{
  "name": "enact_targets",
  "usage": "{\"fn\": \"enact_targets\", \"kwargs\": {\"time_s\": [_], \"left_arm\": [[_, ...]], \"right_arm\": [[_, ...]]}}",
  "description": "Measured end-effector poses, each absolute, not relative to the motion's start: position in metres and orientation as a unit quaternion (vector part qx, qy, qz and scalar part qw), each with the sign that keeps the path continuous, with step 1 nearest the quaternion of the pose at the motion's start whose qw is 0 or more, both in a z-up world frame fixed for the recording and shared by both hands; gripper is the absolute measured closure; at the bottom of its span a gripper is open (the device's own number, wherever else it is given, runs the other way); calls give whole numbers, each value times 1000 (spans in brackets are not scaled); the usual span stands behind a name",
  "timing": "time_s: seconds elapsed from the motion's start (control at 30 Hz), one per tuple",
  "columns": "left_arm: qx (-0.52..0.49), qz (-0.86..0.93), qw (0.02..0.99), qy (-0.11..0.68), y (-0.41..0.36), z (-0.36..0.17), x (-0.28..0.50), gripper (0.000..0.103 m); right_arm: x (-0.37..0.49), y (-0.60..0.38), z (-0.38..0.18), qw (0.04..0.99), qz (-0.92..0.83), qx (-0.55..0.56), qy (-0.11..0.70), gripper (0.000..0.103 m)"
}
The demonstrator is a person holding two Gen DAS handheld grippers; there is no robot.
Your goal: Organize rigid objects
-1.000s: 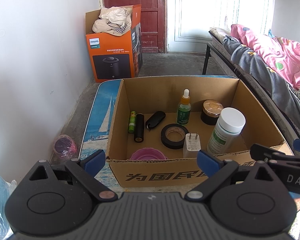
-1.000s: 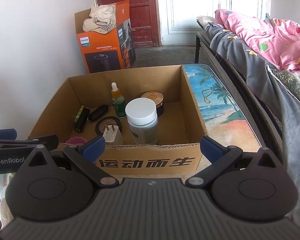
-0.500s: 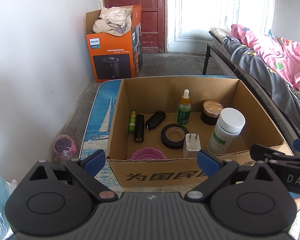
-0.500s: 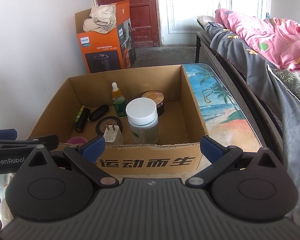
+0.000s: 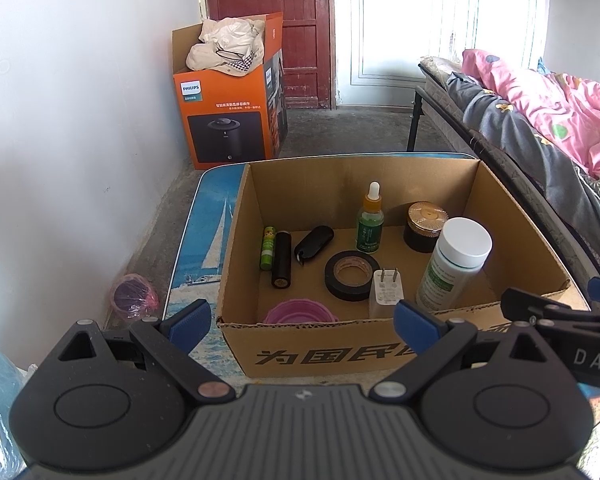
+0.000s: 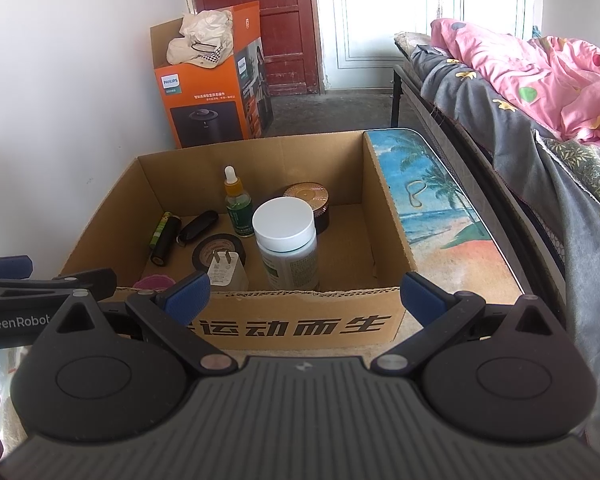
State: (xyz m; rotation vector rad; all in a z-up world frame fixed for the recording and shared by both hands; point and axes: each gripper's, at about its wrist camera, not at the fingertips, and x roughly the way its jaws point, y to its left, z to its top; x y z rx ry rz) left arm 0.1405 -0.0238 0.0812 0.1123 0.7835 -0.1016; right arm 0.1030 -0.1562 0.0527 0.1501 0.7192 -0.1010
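Where it stands upright, the white-capped bottle (image 5: pixel 454 266) shows a green label.

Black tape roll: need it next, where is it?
In the left wrist view, the black tape roll lies flat mid-floor in the cardboard box, touching the white plug adapter, near the dropper bottle.

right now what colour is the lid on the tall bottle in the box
White lid on the tall bottle; clearest in the right wrist view.

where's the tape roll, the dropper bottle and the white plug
tape roll (image 5: pixel 350 276), left wrist view, on the black ring's near side
dropper bottle (image 5: pixel 369 232), left wrist view, on its green label
white plug (image 6: pixel 226 272), right wrist view, on its front face
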Motion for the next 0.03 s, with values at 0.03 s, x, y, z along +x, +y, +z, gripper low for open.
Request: {"fn": "enact_targets", "kwargs": {"time_s": [0.03], "left_arm": [[55, -50, 921, 381, -24, 81, 140, 4]], "right_arm": [[103, -156, 53, 932, -49, 74, 352, 1]]}}
